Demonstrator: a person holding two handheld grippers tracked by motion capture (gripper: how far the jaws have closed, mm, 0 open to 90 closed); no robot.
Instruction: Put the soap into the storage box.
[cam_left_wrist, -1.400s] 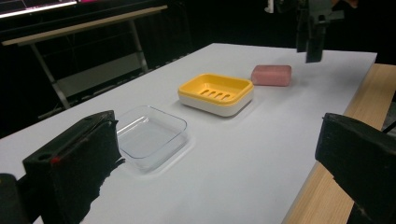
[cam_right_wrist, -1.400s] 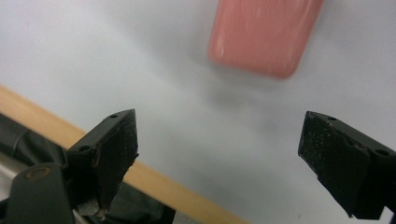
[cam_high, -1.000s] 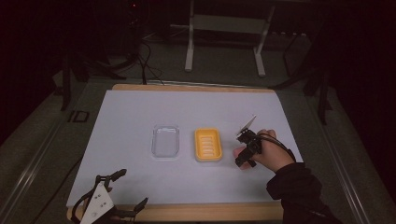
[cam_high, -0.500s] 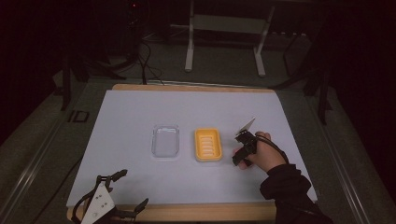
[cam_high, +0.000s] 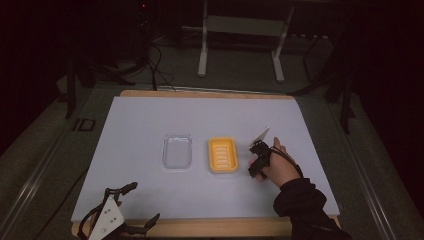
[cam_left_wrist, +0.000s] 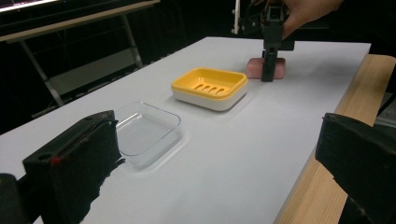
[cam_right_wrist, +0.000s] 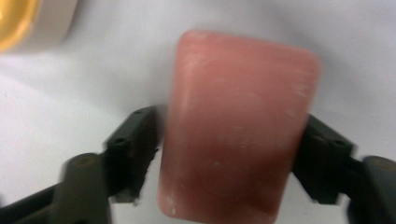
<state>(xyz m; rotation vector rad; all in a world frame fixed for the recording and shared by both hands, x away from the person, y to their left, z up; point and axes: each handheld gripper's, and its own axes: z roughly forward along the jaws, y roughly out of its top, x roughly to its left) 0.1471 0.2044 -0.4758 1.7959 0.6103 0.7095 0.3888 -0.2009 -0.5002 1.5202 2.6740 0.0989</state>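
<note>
High view: While the left gripper (cam_high: 131, 205) lies with jaws apart at the near edge, the right gripper (cam_high: 257, 161) stands just right of the yellow soap dish (cam_high: 223, 154).
Left gripper view: pink soap (cam_left_wrist: 279, 68) rests on the table (cam_left_wrist: 261, 140), right of the dish, beside the clear tray (cam_left_wrist: 145, 131).
Right gripper view: jaws flank the soap's long sides, about touching; a firm clamp, I cannot tell.

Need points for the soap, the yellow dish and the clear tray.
soap (cam_right_wrist: 238, 126), right gripper view, middle of its top face
yellow dish (cam_high: 223, 154), high view, slotted floor
clear tray (cam_high: 177, 151), high view, its bottom
</note>
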